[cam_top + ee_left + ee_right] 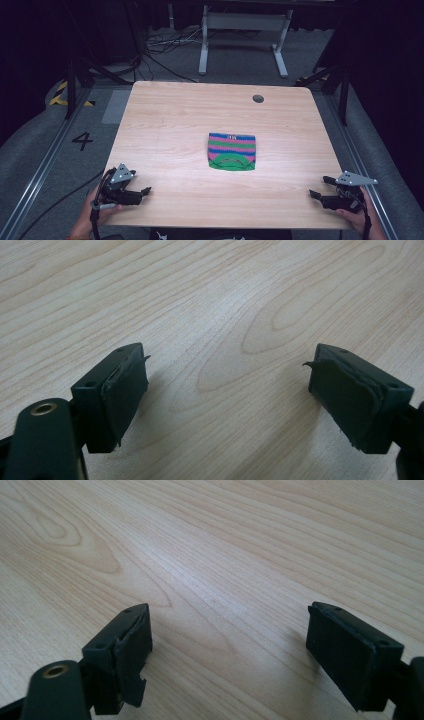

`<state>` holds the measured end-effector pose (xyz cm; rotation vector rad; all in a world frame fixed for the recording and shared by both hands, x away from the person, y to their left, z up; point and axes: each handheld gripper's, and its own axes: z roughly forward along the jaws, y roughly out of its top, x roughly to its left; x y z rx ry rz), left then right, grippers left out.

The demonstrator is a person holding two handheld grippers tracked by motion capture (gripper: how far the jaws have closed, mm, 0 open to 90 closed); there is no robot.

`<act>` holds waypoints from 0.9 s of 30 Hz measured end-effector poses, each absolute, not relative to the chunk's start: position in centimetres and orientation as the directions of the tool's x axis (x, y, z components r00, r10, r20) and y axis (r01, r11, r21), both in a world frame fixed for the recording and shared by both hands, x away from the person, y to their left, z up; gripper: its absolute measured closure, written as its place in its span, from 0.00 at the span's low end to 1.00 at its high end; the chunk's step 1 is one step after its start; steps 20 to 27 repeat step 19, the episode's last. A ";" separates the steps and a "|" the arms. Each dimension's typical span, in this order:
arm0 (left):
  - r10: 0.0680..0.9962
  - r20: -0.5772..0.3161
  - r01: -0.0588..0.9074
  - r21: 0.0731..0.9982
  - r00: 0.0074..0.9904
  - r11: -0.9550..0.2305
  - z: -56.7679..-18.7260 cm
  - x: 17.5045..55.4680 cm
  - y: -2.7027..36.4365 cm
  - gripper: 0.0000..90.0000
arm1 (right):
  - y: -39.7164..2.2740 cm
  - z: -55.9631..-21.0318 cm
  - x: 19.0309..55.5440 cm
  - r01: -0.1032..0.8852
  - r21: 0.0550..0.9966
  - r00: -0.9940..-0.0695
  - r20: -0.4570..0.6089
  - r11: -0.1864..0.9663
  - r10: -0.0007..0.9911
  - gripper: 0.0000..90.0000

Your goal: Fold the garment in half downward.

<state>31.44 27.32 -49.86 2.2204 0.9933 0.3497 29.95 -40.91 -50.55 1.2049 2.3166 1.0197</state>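
Pale wood-grain table (165, 130) fills the centre of the high view, with a round cable hole (258, 98) near its upper right. A striped knitted cloth (232, 151) lies flat just right of centre. The left gripper (145, 191) sits at lower left and the right gripper (313, 194) at lower right, both well apart from the cloth, jaws spread wide and holding nothing. Around the table is grey floor (40, 150) with a dark surround, and a white frame (245, 30) stands at top centre.

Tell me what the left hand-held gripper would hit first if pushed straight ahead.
Probably nothing: the left hand-held gripper points across bare table, open. The striped cloth seems to lie off its line, though depth is unclear.
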 end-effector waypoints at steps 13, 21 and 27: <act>0.738 -0.031 0.561 0.672 0.674 -0.483 -49.9 31.5 27.3 0.17 | -40.9 -50.5 30.0 0.572 0.727 -0.578 0.028 0.381 0.815 0.21; 0.739 -0.031 0.561 0.672 0.673 -0.483 -49.9 31.5 27.3 0.17 | -40.9 -50.5 30.0 0.572 0.727 -0.578 0.028 0.380 0.815 0.21; 0.739 -0.031 0.561 0.672 0.673 -0.483 -49.9 31.5 27.3 0.17 | -40.9 -50.5 30.0 0.572 0.727 -0.578 0.028 0.380 0.815 0.21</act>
